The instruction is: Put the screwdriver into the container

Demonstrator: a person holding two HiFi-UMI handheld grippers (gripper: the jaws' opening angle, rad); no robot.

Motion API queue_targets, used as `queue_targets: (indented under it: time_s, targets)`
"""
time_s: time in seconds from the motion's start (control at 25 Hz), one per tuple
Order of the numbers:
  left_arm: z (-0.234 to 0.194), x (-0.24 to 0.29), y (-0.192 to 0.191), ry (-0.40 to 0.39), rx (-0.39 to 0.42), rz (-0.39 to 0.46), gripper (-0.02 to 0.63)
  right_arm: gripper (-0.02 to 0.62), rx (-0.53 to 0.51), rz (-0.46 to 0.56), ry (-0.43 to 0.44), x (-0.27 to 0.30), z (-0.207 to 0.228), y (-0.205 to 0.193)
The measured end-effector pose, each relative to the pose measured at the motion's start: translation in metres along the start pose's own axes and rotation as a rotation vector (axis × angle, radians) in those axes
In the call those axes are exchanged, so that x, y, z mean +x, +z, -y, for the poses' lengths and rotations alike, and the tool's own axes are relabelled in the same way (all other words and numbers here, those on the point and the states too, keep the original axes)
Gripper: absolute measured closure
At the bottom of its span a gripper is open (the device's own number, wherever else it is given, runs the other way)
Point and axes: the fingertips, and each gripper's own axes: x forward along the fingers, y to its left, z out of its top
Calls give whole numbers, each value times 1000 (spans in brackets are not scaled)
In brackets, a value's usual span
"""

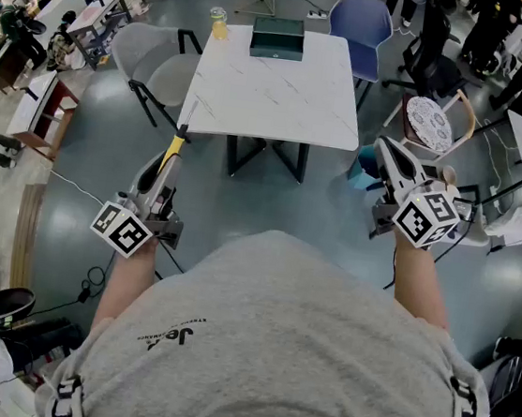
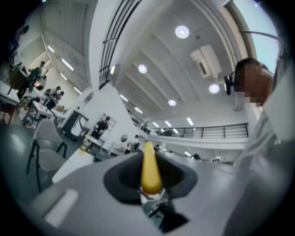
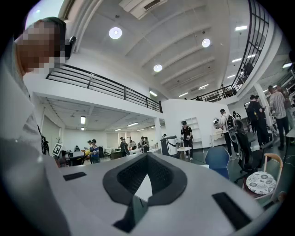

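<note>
The left hand-held gripper (image 1: 164, 170) is clamped on the screwdriver (image 1: 174, 150), whose yellow length juts forward past the jaws toward the white surface (image 1: 275, 96). The tool is thus carried ready for delivery while the person stands back from that surface. The dark green container (image 1: 278, 38) sits at the far edge, near a yellowish cup (image 1: 218, 23) and well apart from the screwdriver, so 1 forward approach looks necessary. The right hand-held gripper (image 1: 387, 154) has its 2 jaws together on nothing and is held off to the side, likely clear of the left one's path.

a white table (image 1: 276, 101) carries a dark green container (image 1: 278, 38) and a yellowish cup (image 1: 218, 23) at its far edge.
</note>
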Motion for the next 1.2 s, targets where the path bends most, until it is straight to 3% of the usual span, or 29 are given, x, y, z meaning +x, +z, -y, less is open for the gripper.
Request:
queue_targets:
  time_s: [0.52,1.2]
  targets:
    - [4,16,-4,1,1,0,526,587,-9,0,10,4,12,7]
    - [39,80,-13,71,57,32,526,586,-35,31,95,-21,79,35]
